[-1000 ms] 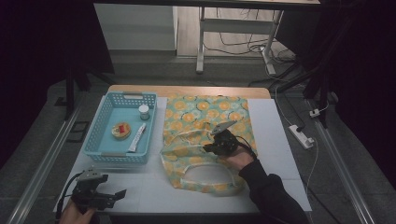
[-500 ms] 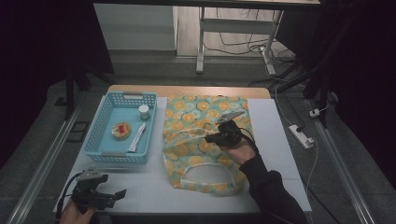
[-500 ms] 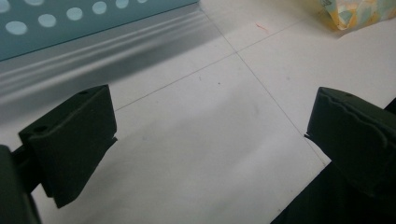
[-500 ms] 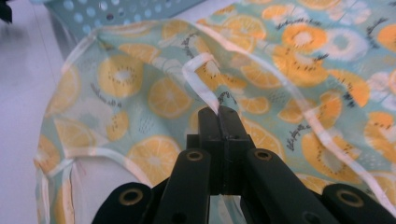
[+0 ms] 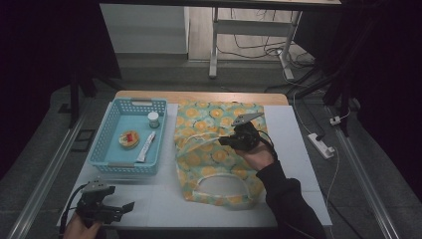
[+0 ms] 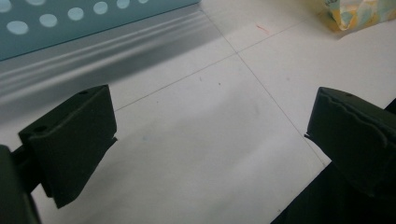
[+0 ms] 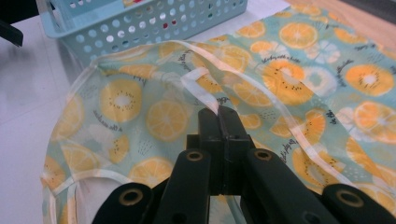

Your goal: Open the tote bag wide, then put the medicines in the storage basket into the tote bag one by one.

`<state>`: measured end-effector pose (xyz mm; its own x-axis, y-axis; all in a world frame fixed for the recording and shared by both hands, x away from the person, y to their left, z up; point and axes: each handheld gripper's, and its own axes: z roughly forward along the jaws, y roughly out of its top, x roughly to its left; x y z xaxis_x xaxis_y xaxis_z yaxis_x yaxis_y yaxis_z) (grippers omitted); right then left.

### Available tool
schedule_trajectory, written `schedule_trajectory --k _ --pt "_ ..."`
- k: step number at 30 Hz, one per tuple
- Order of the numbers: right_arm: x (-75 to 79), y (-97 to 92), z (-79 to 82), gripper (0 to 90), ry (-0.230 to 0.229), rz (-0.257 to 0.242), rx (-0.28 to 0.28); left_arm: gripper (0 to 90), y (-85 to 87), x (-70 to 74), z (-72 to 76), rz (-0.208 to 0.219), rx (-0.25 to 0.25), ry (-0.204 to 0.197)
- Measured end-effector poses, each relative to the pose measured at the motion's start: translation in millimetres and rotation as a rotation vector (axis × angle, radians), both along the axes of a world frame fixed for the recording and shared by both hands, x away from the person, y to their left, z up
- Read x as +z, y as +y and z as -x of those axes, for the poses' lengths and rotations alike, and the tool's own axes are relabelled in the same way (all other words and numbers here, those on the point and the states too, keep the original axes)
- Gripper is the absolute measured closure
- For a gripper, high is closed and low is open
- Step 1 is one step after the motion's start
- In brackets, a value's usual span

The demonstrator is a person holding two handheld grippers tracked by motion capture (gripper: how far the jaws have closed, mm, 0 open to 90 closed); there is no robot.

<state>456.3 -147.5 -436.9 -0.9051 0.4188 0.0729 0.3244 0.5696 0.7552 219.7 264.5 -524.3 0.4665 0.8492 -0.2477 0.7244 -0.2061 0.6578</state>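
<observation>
A fabric tote bag (image 5: 211,154) printed with orange slices lies flat on the white table, its mouth toward the front edge. My right gripper (image 5: 222,141) hovers over the bag's middle, shut on one pale handle strap (image 7: 198,88), which rises off the cloth to the closed jaws (image 7: 218,113). The other handle (image 5: 219,186) lies in a loop near the bag's front. My left gripper (image 5: 125,206) rests at the table's front left corner. It is open, with bare tabletop between its jaws (image 6: 210,130).
A light blue basket (image 5: 102,144) stands left of the bag, holding a small white jar (image 5: 153,119), a round red and yellow item (image 5: 130,138) and a white tube (image 5: 147,148). Its perforated wall (image 6: 70,23) lies just ahead of the left gripper. A power strip (image 5: 321,144) lies on the floor at right.
My right gripper has moved toward the far side of the bag, drawing the handle strap up with it. The left gripper has stayed put.
</observation>
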Motion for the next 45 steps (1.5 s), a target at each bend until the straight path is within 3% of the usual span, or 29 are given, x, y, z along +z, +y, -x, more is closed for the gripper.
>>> schedule_trajectory --k 12,29,45 --pt "19.3 2.1 -7.8 90.0 0.001 -0.027 -0.009 1.7 0.0 0.1 0.2 0.001 0.0 -0.001" --pt "32.9 9.4 -14.5 90.0 -0.013 -0.054 -0.024 1.6 1.2 0.0 0.2 0.009 0.007 0.001" --pt "28.2 6.9 -12.5 90.0 -0.028 -0.058 -0.033 0.0 0.2 1.1 2.2 -0.005 0.019 -0.019"
